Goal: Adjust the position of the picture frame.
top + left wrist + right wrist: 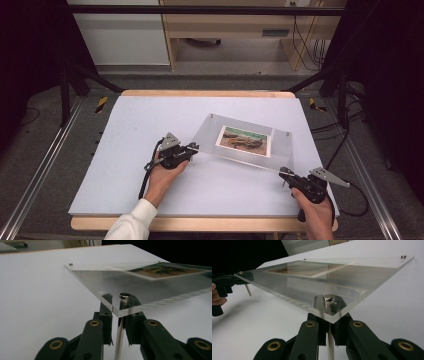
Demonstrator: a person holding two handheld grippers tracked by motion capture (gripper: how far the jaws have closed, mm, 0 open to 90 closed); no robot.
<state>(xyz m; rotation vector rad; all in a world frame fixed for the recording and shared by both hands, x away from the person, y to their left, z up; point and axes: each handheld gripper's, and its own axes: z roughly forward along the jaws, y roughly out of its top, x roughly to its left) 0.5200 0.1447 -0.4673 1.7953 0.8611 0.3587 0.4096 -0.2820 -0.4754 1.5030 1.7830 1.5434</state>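
Left gripper [194, 148]: held low over the counter [130, 150], forearm entering from the bottom edge, fingers [106, 315] pointing toward the panel's near-left corner; closed on the metal standoff pin [119, 337] under that corner.
Right gripper [284, 174]: held at the near-right corner, hand behind it; fingers [322, 330] closed on the standoff pin [331, 345] below that corner.
Acrylic photo frame [210, 137]: clear panel carried between both grippers, tilted, above the white counter near its middle.
Photo [245, 140]: mounted inside the panel, right of centre.
Hard to make out: the picture's subject; finger tips are partly masked by the panel edge.
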